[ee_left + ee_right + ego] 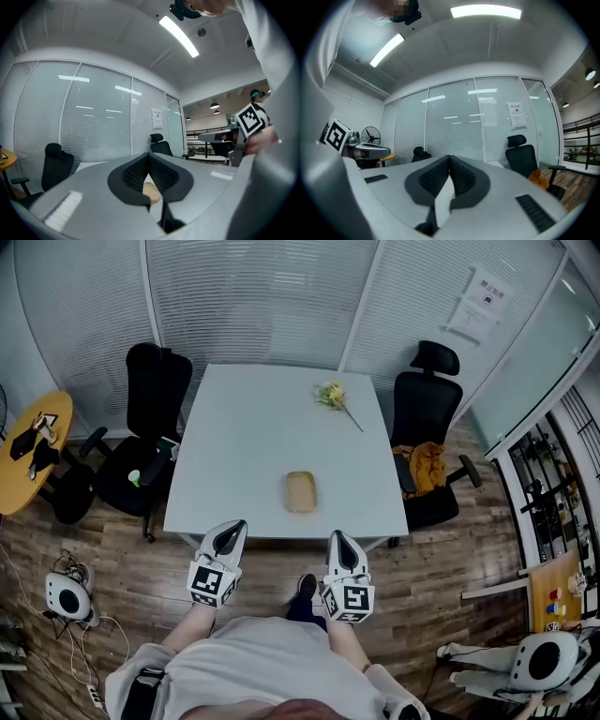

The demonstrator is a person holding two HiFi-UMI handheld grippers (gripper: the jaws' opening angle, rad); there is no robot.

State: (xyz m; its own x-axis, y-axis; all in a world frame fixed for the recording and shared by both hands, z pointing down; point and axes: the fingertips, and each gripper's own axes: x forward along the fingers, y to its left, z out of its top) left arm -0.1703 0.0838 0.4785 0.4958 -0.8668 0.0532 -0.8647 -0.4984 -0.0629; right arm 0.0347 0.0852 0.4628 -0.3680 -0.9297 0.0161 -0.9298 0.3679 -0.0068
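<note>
while chairs (150, 418) flank the table (244, 432), flowers (332, 396) lie beyond the tray (301, 491).

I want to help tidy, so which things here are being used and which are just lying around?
Being used: left gripper, shut; right gripper, shut; flat tan rounded dish nearest them; white rectangular table.
Just lying about: yellow flower sprig; two black office chairs; orange cloth on one chair; round yellow side table.

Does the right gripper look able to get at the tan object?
Probably yes: the tan object lies alone near the table's near edge, nothing between it and the right gripper, whose jaws are shut.
</note>
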